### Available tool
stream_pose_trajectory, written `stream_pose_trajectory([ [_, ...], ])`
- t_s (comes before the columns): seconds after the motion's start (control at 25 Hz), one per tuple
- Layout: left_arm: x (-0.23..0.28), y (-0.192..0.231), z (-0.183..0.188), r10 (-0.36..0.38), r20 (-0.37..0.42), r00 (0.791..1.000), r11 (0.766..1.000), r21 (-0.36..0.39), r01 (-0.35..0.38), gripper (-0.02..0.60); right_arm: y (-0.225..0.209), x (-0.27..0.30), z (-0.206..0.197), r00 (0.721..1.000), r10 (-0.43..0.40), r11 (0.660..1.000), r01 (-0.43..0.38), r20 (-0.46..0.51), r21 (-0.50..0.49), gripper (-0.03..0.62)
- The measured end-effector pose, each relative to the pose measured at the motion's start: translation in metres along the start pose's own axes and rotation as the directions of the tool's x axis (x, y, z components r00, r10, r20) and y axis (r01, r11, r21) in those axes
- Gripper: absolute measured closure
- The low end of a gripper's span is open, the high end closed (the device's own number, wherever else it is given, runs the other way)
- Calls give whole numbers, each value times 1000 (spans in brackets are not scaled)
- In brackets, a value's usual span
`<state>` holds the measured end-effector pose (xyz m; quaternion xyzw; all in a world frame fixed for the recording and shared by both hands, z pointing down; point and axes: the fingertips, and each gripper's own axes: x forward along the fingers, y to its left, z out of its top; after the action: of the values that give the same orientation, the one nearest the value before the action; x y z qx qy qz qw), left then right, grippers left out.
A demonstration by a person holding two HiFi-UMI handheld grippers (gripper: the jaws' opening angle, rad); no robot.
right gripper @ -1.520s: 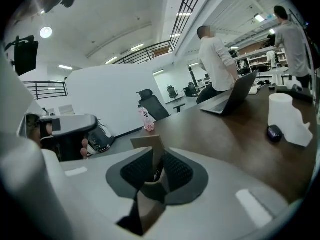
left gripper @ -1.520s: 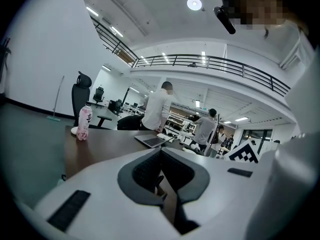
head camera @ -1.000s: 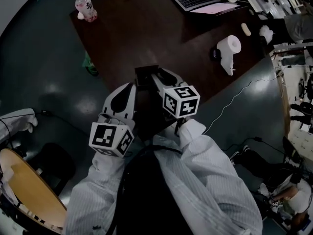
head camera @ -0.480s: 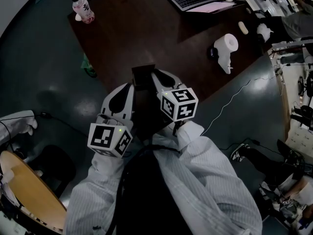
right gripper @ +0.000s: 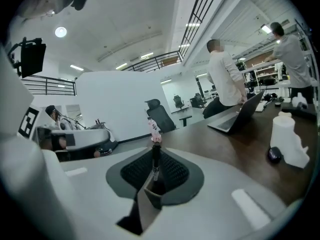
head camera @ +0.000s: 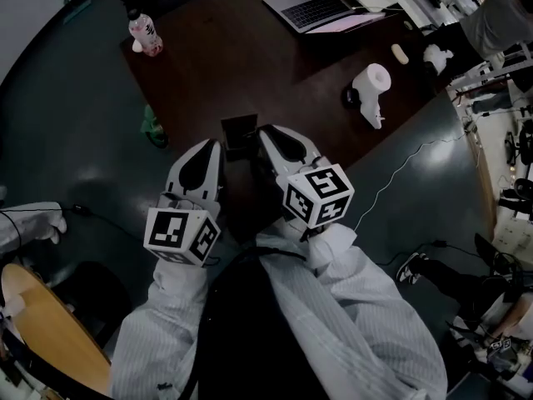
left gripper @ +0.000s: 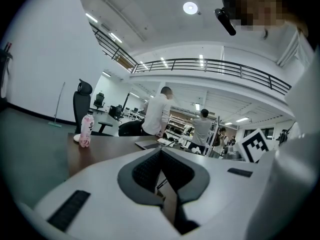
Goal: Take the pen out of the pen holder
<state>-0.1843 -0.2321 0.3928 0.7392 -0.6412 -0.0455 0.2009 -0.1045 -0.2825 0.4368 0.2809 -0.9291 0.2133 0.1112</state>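
The black pen holder (head camera: 240,136) stands near the dark table's front edge, between my two grippers' tips. My right gripper (head camera: 266,136) is shut on a dark pen (right gripper: 156,151), which stands upright between the pads of the right gripper (right gripper: 155,170). The pen's lower end still reaches into the holder's mouth (right gripper: 148,198). My left gripper (head camera: 214,147) sits against the holder's left side. In the left gripper view, the left gripper (left gripper: 161,160) has its jaws drawn almost together on what looks like the holder's thin wall. The pen is hidden in the head view.
On the brown table (head camera: 250,65) are a pink-labelled bottle (head camera: 146,30) at the far left, an open laptop (head camera: 312,7) at the back and a white roll (head camera: 371,86) to the right. A cable (head camera: 400,169) trails on the floor. People stand at desks beyond.
My right gripper has risen toward the camera, its marker cube now larger and lower right. The left gripper has lifted slightly. The holder stays between the tips.
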Motion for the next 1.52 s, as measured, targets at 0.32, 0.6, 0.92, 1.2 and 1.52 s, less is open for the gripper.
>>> stream_pose_trajectory([
  [0.32,-17,-19,43,-13,97,995,998,59,7,577,58,-45,58,987,104,988,-89,119,-130,548],
  [0.6,-34,-30,65,-14,154,988,996,95,-1,577,69,-65,69,978,123,985,-100,167,-143,548],
  [0.92,-35,-34,62,-17,145,989,995,99,2,577,64,-69,70,975,122,988,-102,184,-114,548],
  [1.2,-32,-37,60,-26,131,991,996,93,14,577,58,-71,69,978,106,990,-87,177,-110,548],
  [1.52,-29,-36,58,-36,130,991,995,92,24,577,55,-69,65,981,100,991,-83,166,-105,549],
])
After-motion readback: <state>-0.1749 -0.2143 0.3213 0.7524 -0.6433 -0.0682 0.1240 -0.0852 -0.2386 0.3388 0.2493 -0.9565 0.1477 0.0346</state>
